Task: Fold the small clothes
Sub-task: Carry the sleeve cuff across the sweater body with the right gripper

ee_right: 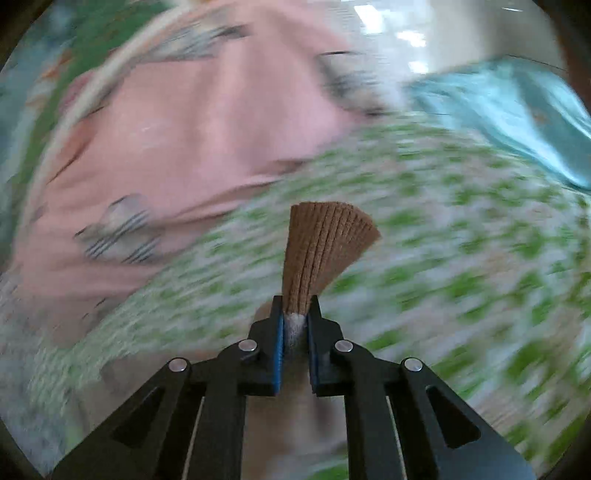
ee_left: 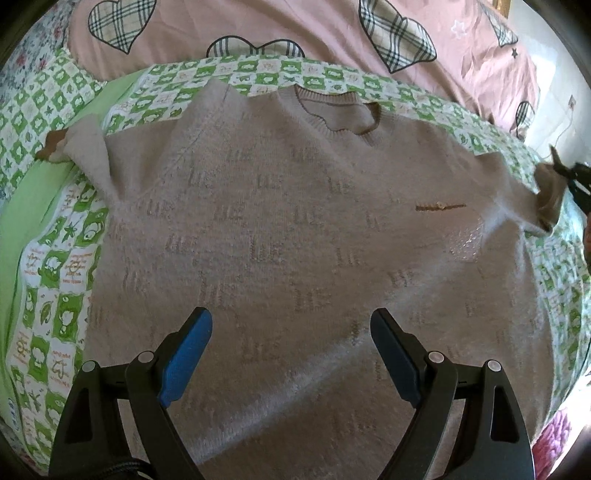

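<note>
A small beige knitted sweater (ee_left: pixel 295 229) lies flat, front up, on a green and white checked sheet (ee_left: pixel 55 266), neck hole away from me. My left gripper (ee_left: pixel 291 325) is open and empty, hovering above the sweater's lower part. My right gripper (ee_right: pixel 295 306) is shut on the brown ribbed cuff (ee_right: pixel 325 243) of the sweater's right sleeve; it also shows at the right edge of the left wrist view (ee_left: pixel 569 177), holding that cuff (ee_left: pixel 548 199). The left sleeve (ee_left: pixel 88 155) is folded near the sheet's left side. The right wrist view is motion-blurred.
A pink quilt with plaid hearts (ee_left: pixel 258 26) lies beyond the sheet. A teal cloth (ee_right: pixel 517 110) lies at the upper right of the right wrist view. A light floor (ee_left: pixel 554 74) shows past the bed's right edge.
</note>
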The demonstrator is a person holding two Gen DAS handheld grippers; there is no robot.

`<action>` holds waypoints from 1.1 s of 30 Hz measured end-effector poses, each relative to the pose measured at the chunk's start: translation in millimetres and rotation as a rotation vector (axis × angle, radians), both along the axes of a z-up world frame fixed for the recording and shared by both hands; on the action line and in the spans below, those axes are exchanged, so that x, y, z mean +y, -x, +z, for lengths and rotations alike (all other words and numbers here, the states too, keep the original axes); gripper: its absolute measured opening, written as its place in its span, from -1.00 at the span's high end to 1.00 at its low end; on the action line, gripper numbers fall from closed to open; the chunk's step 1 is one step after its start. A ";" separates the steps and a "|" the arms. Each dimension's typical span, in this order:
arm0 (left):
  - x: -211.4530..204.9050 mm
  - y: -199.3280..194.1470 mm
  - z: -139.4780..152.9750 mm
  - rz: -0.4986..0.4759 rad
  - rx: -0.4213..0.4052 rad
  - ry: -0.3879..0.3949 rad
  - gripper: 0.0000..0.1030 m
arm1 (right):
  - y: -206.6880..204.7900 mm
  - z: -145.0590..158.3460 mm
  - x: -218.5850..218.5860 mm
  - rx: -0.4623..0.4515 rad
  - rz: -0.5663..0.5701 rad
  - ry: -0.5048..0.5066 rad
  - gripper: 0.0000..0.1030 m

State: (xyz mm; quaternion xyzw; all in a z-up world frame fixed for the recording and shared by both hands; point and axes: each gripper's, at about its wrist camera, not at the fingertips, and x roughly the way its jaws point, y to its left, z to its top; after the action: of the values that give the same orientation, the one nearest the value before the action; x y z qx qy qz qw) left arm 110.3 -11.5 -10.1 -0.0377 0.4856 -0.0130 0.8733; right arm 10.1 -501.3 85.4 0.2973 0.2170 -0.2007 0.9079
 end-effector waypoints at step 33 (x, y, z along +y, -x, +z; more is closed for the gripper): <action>92.9 -45.9 6.3 0.110 -0.066 0.344 -0.72 | -202.5 -96.0 332.3 0.107 0.692 -0.228 0.18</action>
State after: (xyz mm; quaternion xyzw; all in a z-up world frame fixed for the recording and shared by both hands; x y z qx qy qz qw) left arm 156.2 81.3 -3.7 -0.2124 0.4444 -0.0492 0.8689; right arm 212.6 -169.1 -10.6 0.2945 0.3730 0.1282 0.8704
